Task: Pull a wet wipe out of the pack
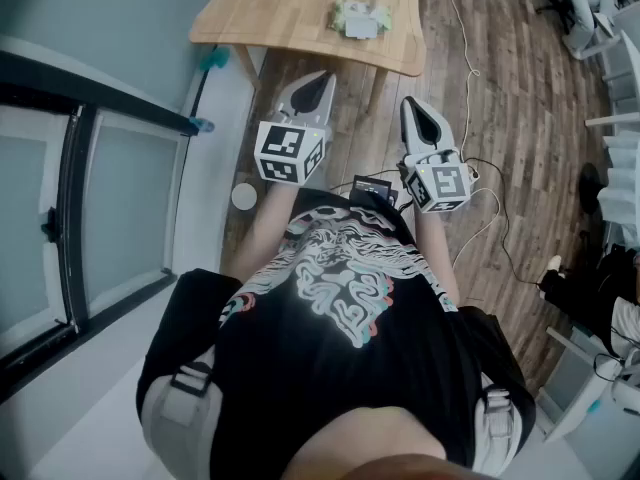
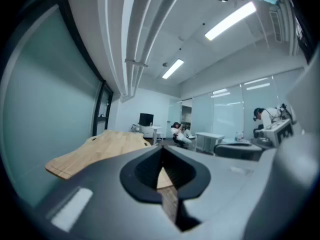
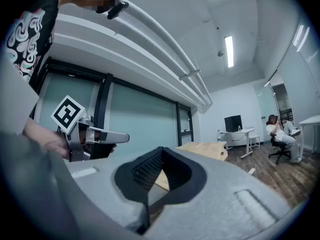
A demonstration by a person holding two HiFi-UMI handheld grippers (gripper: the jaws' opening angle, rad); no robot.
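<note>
The wet wipe pack (image 1: 360, 18), pale green and white, lies on the wooden table (image 1: 290, 8) near its front edge. Both grippers hang in the air short of the table, above the floor and in front of the person's chest. My left gripper (image 1: 318, 76) is shut with nothing between its jaws, which meet at the tip (image 2: 161, 151). My right gripper (image 1: 415, 103) is also shut and empty (image 3: 161, 151). It sits a little nearer to the body. The right gripper view shows the left gripper (image 3: 90, 134) at its left. Neither gripper view shows the pack, only the table (image 2: 100, 149) (image 3: 205, 149).
A glass partition with a black frame (image 1: 80, 168) runs along the left. Cables (image 1: 470, 68) trail over the wooden floor, with a black device (image 1: 375, 186) and a small white round object (image 1: 243, 196) below the grippers. Chairs and desks (image 1: 610, 58) stand at the right.
</note>
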